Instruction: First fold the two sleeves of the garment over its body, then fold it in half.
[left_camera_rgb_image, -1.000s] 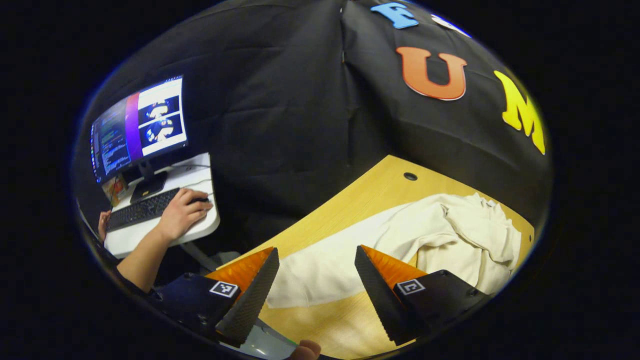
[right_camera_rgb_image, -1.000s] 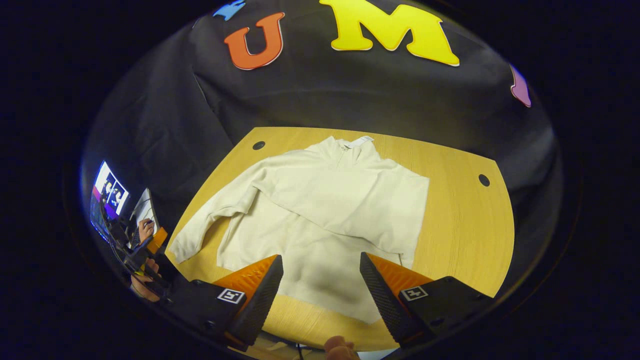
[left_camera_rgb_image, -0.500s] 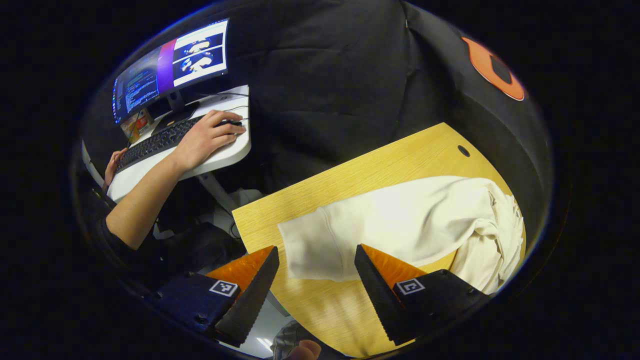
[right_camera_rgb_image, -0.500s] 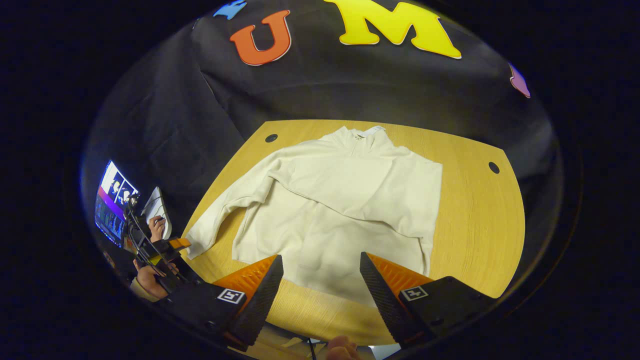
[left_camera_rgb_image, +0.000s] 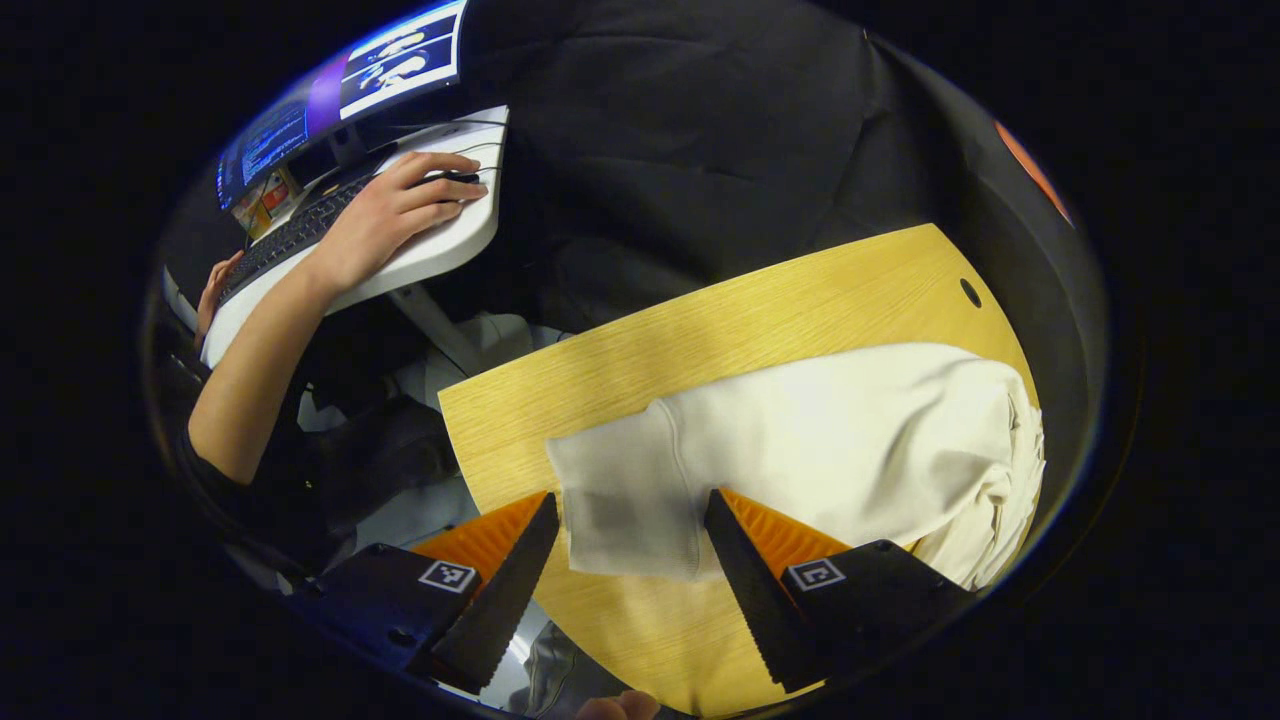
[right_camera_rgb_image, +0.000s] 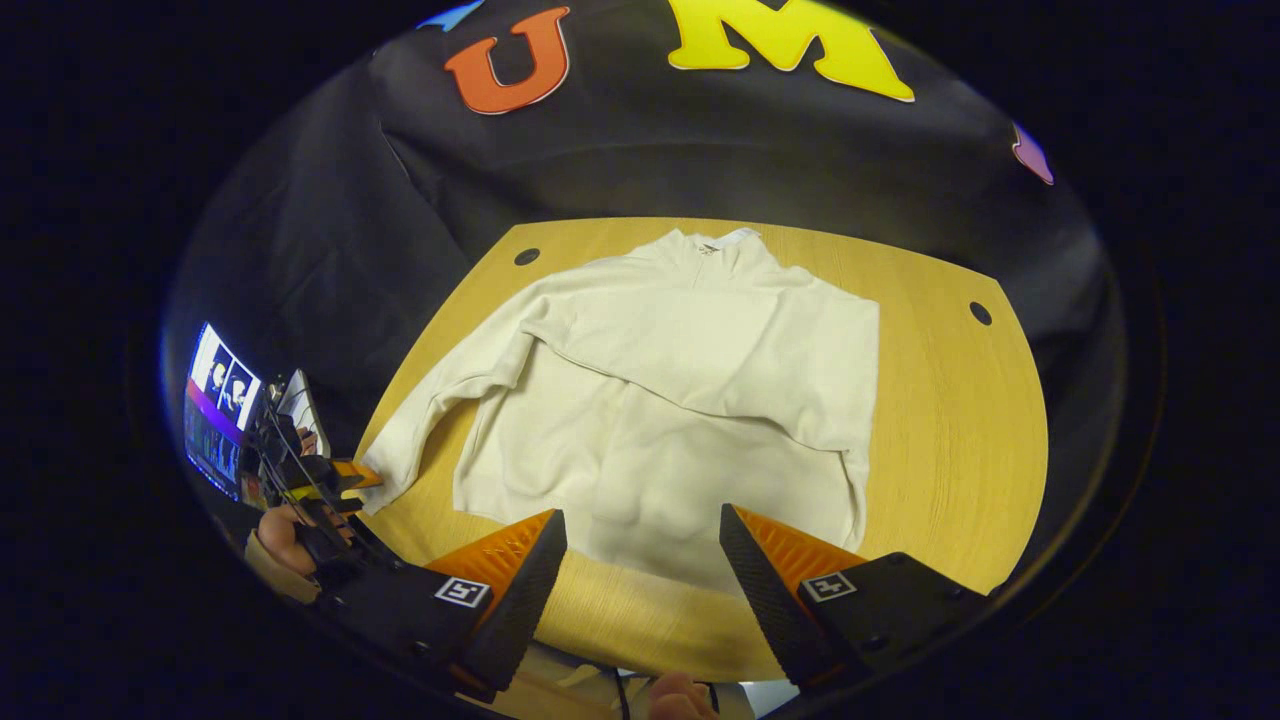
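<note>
A cream sweatshirt (right_camera_rgb_image: 660, 400) lies flat on the wooden table (right_camera_rgb_image: 960, 440), collar at the far side. One sleeve is folded across its chest. The other sleeve (right_camera_rgb_image: 420, 420) stretches out toward the table's left edge. In the right gripper view my left gripper (right_camera_rgb_image: 335, 480) hovers by that sleeve's cuff, held in a hand. My left gripper (left_camera_rgb_image: 628, 500) is open, and the cuff (left_camera_rgb_image: 620, 510) lies on the table between and below its fingers. My right gripper (right_camera_rgb_image: 640, 515) is open above the sweatshirt's near hem, holding nothing.
Beyond the table's left edge a person sits at a white desk (left_camera_rgb_image: 440, 250), one hand (left_camera_rgb_image: 390, 215) on a mouse, with a keyboard (left_camera_rgb_image: 290, 235) and a monitor (left_camera_rgb_image: 330, 100). Small dark holes (right_camera_rgb_image: 980, 313) mark the table's far corners. Bare wood lies right of the sweatshirt.
My left gripper has tipped downward and closed in on the outstretched sleeve, so the cuff now sits between its fingers. The right gripper has barely shifted.
</note>
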